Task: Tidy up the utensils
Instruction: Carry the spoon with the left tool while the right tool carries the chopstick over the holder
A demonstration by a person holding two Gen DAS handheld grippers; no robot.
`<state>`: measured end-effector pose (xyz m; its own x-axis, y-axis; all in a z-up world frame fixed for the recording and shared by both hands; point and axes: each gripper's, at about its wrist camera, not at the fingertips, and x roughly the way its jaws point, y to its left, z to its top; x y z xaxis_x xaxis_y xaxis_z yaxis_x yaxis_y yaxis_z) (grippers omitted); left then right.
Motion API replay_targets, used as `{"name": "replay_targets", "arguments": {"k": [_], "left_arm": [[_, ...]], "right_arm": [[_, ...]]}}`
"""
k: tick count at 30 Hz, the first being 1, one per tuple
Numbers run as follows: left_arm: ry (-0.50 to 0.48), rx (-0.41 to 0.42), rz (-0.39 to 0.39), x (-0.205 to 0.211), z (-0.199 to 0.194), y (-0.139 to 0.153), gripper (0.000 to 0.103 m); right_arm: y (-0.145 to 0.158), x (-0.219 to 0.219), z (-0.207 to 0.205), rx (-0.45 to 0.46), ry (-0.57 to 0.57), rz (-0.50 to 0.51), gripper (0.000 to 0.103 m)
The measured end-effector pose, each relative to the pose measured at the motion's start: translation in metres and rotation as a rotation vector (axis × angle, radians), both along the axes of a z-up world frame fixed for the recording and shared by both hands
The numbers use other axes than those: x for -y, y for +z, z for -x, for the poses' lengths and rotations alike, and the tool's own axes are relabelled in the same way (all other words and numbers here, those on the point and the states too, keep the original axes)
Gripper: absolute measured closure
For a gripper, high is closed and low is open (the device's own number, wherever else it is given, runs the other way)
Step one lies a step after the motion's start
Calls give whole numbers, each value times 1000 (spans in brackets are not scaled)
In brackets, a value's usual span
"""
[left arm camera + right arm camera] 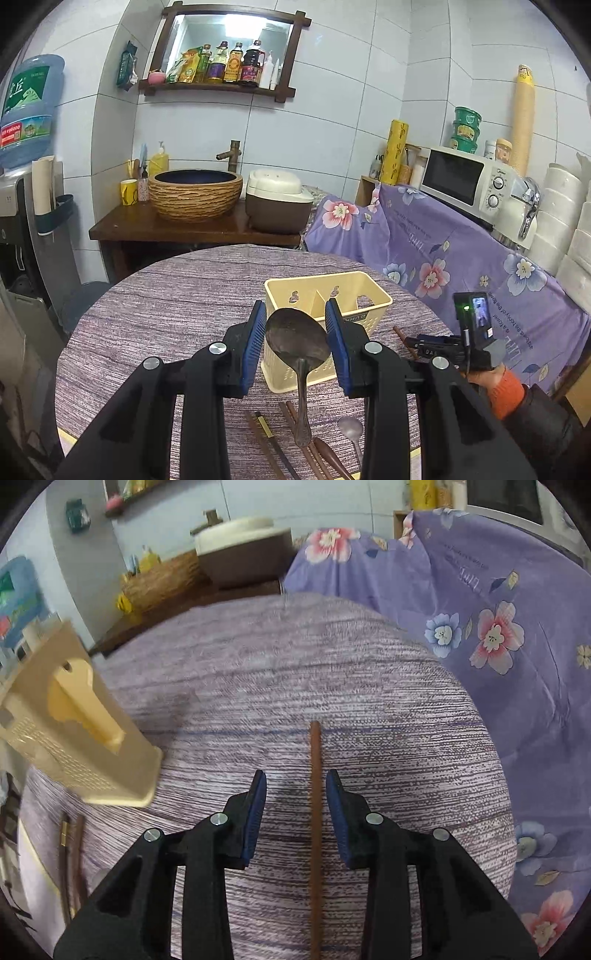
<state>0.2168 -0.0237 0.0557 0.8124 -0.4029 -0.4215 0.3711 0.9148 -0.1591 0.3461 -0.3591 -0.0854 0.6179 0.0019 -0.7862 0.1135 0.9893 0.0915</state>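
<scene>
My left gripper (295, 314) is shut on the bowl of a large dark metal spoon (297, 341), whose handle hangs down toward me. Just behind it stands the cream utensil caddy (328, 286) on the round table. My right gripper (296, 779) is open and points down at the tablecloth. A single brown chopstick (316, 794) lies between its fingers, close to the right pad and apart from both. The caddy (74, 738) stands to its left. In the left wrist view the right gripper (417, 345) sits low to the right of the caddy, held by a hand with an orange sleeve (506, 391).
Several chopsticks (266, 435) and a small spoon (351, 428) lie at the table's near edge. More chopsticks (72, 849) lie left of the right gripper. Beyond the table are a basin (195, 195), a rice cooker (277, 199) and a microwave (465, 181) on floral cloth (443, 251).
</scene>
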Motion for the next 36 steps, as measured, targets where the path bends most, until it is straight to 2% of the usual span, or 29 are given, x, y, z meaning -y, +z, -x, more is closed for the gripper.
{"name": "replay_targets", "arguments": {"k": [5,10,13,17,24,30,36], "left_arm": [[4,-10,2,1,0,-5,69],[17,-17,-10,0,-1,-6,69],[24,-14,-7,-3,0,-5,69],[28,-16,-5,-4,0,-5,69],[32,-20,-6,-5,0,-8,69],[37,-20,-2,-6,1,-7,69],[44,-16,-8,-4,1,-6,69]], "right_arm": [[-14,-5,-10,-69,5,44,69],[-18,-12,-17,-42,19,76,70],[-19,-14,-23,-38,34,78,76],[-18,-20,-29,-40,62,79,95],[-17,-13,-15,-42,54,-11,95],[9,-4,15,65,39,-86,95],[68,-3,59,238,66,-114,95]]}}
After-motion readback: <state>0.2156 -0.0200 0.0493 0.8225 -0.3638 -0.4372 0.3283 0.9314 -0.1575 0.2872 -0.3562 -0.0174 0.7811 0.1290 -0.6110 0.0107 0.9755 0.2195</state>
